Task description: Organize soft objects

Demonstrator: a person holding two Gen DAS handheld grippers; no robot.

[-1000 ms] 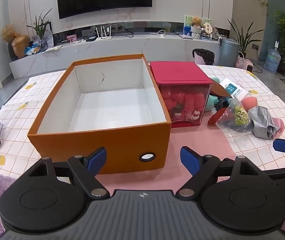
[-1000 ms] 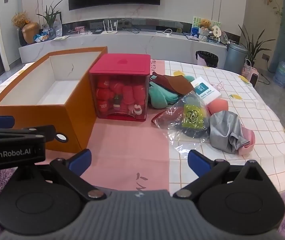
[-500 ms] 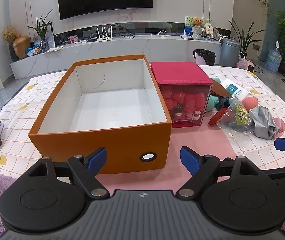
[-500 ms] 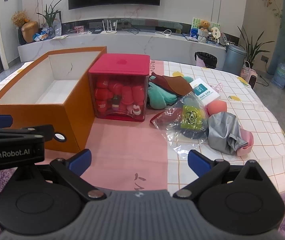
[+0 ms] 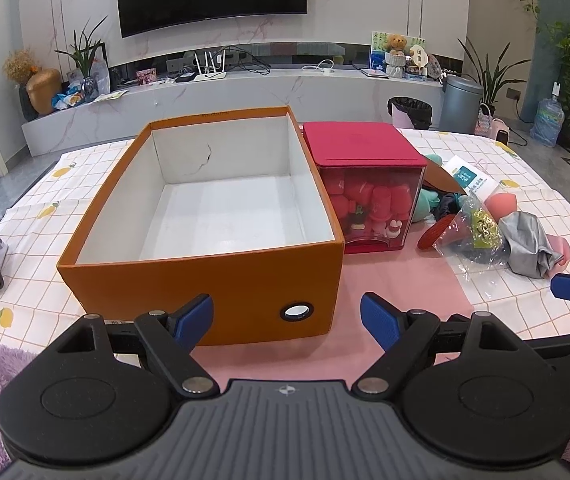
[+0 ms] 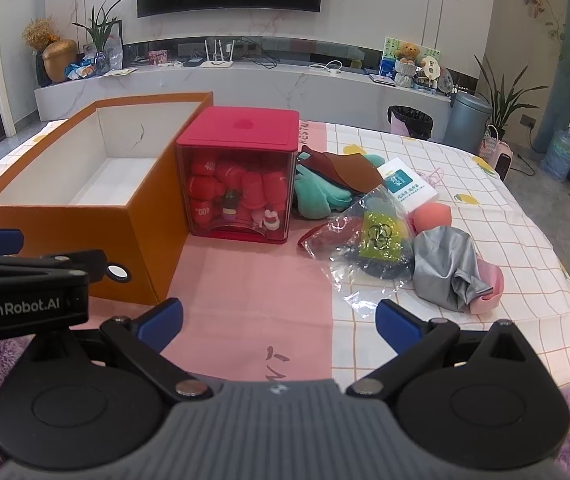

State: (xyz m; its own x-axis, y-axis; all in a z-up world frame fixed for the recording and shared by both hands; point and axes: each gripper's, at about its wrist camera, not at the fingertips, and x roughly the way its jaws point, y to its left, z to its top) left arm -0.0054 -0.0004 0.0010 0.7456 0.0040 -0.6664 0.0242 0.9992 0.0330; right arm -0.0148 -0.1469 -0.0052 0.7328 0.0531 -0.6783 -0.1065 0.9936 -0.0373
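1. The desk (image 5: 533,168) is covered by a checked cloth with lemon prints and a pink strip; it is spread ahead of both sets of jaws.
2. An orange box (image 5: 205,284) with a white inside is seen straight ahead of the left jaws, open-topped, with nothing seen inside; in the right wrist view it (image 6: 65,224) lies ahead-left of the right jaws.
3. A red-lidded clear container (image 6: 241,184) holding red soft pieces is set just beside the box's right wall, ahead of the right jaws.
4. A pile of soft objects is spread ahead-right of both jaws: a teal plush item (image 6: 317,196) with a brown fabric piece (image 6: 353,170) on it, a grey cloth (image 6: 445,268), and a clear plastic bag (image 6: 365,248) touching the cloth.
5. A pink sponge (image 6: 433,216) is seen just behind the bag; a white card pack (image 6: 403,184) is just behind it.
6. The left gripper (image 5: 285,316) is held with jaws spread wide, nothing between them, short of the box front.
7. The right gripper (image 6: 279,320) is likewise held wide apart and empty, short of the bag.
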